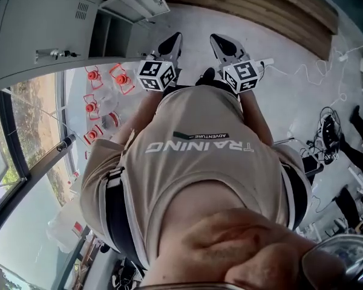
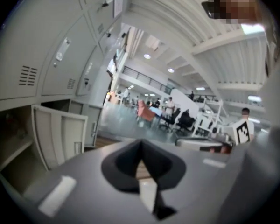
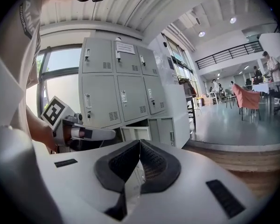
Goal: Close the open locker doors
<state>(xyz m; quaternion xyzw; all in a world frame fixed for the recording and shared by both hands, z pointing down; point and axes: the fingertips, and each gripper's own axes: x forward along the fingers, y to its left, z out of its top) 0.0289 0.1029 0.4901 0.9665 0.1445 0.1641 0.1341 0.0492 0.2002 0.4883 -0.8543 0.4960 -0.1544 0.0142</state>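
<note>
Door (image 2: 60, 135) being viewed open, low, ahead-left; left gripper (image 1: 174, 39) being held nearer, right gripper (image 1: 218, 40) alongside; both jaws together, empty.

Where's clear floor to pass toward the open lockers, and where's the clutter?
Free: the bare grey floor straight ahead, bordered by the open locker door on the left and the wooden strip beyond. Crowded: red-capped bottles on the floor at the left below the lockers, and cables with other gear at the right.

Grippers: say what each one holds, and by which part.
Nothing. The left gripper and the right gripper are both shut, with nothing between the jaws.
</note>
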